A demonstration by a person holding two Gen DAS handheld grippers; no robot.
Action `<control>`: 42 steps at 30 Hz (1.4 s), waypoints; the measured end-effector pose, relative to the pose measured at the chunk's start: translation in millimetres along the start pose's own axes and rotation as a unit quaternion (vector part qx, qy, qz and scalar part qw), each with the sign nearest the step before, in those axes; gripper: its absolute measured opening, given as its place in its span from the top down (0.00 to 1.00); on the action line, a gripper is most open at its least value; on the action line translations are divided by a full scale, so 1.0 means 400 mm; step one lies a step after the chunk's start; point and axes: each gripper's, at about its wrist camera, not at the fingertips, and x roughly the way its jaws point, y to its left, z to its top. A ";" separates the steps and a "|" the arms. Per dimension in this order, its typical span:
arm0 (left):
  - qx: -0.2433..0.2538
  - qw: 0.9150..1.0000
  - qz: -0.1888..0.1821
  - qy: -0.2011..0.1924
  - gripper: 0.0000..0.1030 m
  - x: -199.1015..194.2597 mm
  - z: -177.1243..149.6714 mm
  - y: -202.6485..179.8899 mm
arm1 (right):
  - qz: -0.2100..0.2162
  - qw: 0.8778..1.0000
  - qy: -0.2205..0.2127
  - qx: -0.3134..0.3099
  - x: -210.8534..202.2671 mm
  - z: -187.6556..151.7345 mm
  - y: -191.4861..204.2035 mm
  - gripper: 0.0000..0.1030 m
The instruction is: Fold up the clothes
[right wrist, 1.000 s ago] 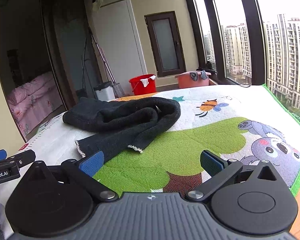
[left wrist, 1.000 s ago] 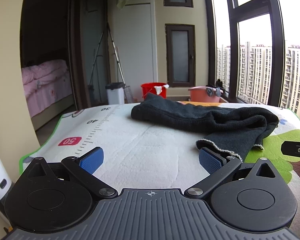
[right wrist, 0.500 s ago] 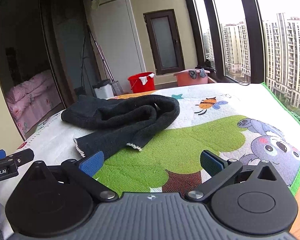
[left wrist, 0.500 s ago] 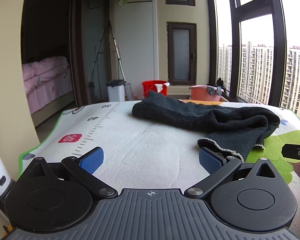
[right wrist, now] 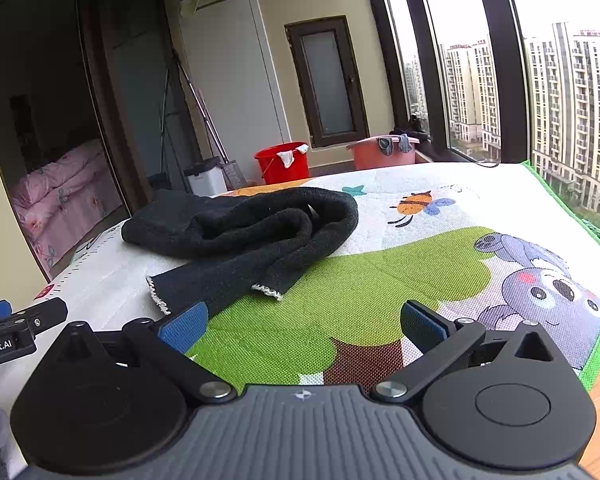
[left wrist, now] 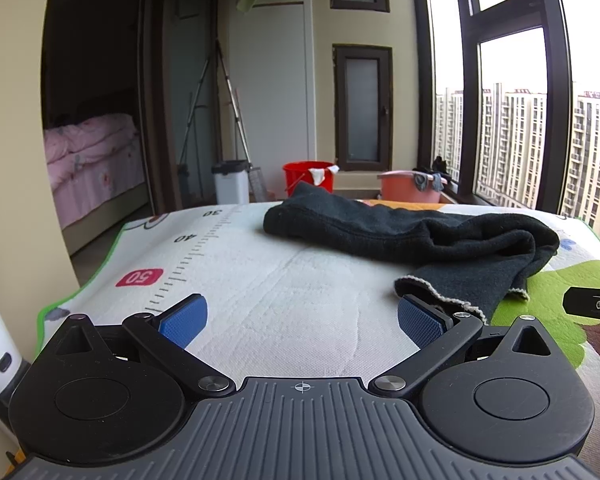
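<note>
Dark garment (left wrist: pixel 412 236) bunched on cartoon play mat (right wrist: pixel 380 280), balcony windows (right wrist: pixel 480 60) beyond.

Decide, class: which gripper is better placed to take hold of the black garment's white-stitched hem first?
Probably the left gripper. Its right finger is already at the hem corner of the black garment. The right gripper is also open, but only its left finger nears the hem, mostly facing the bare mat.

One dark garment (left wrist: pixel 416 236) lies bunched on one cartoon-print mat (left wrist: pixel 284 296). Behind it, mid-frame, stand one red bucket (left wrist: pixel 306 176), one pink basin (left wrist: pixel 408 190) and one white bin (left wrist: pixel 231 182). Two grippers (left wrist: pixel 300 320), (right wrist: pixel 302 326). Perhaps two poles (left wrist: pixel 232 96) lean upper left.
</note>
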 end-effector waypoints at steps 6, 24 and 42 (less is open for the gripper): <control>-0.001 1.000 -0.001 0.001 0.00 -0.003 -0.002 -0.002 | 0.000 1.000 0.002 0.003 -0.001 0.001 -0.007 0.00; -0.004 1.000 -0.002 0.008 0.00 0.000 0.002 -0.001 | 0.002 1.000 0.005 0.011 -0.001 0.000 -0.010 0.00; -0.020 0.999 -0.010 0.046 0.00 0.030 0.003 0.013 | 0.058 0.998 0.024 0.023 0.014 0.004 -0.029 0.00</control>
